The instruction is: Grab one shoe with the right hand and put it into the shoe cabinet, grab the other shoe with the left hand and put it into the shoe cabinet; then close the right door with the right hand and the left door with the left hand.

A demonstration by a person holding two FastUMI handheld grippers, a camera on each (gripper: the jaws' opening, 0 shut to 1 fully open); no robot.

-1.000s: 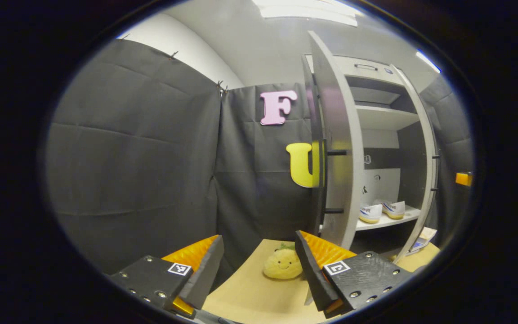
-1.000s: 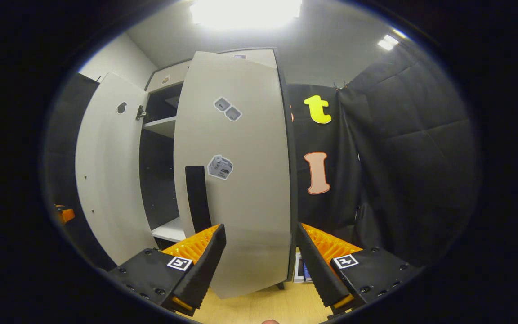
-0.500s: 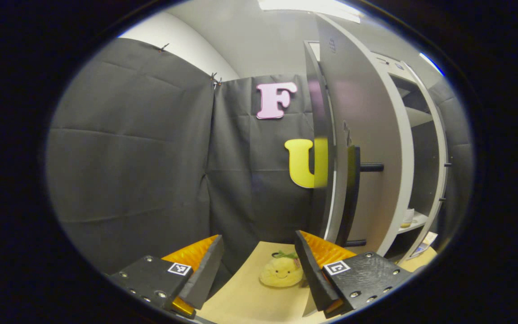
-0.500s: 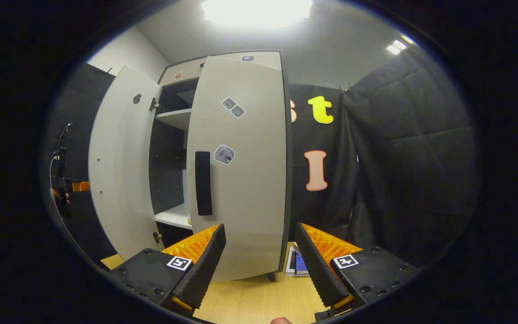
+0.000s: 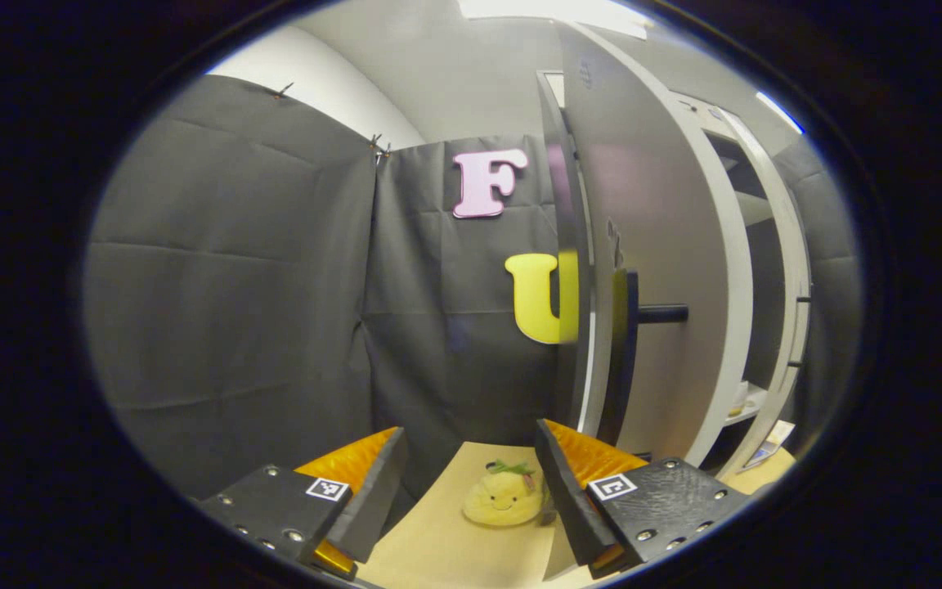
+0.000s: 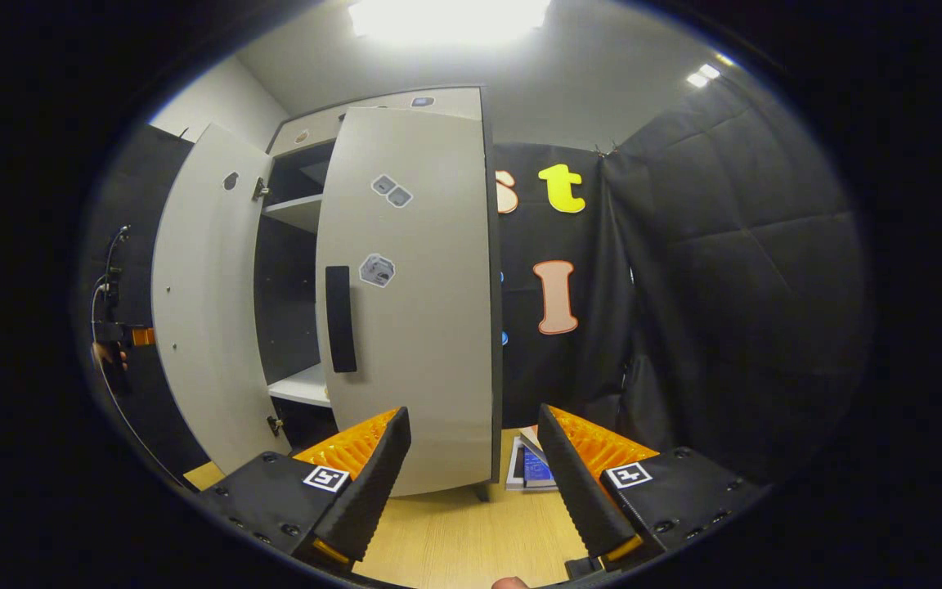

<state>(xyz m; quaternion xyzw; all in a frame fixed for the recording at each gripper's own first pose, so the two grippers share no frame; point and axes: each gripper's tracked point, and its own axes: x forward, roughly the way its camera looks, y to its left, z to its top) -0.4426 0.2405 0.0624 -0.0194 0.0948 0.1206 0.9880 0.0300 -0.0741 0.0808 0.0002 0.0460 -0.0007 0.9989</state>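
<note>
- My right gripper (image 6: pixel 471 483) hangs spread and empty before the right door (image 6: pixel 414 294), nearly closed.
- My left gripper (image 5: pixel 467 491), also spread and empty, faces the left door (image 5: pixel 659 270) edge-on, ready to push.
- A shoe (image 5: pixel 739 398) sits on the cabinet shelf.

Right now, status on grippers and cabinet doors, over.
Left gripper open, empty. Right gripper open, empty. Right door nearly shut; left door ajar. Plush toy on floor near left door's foot.
</note>
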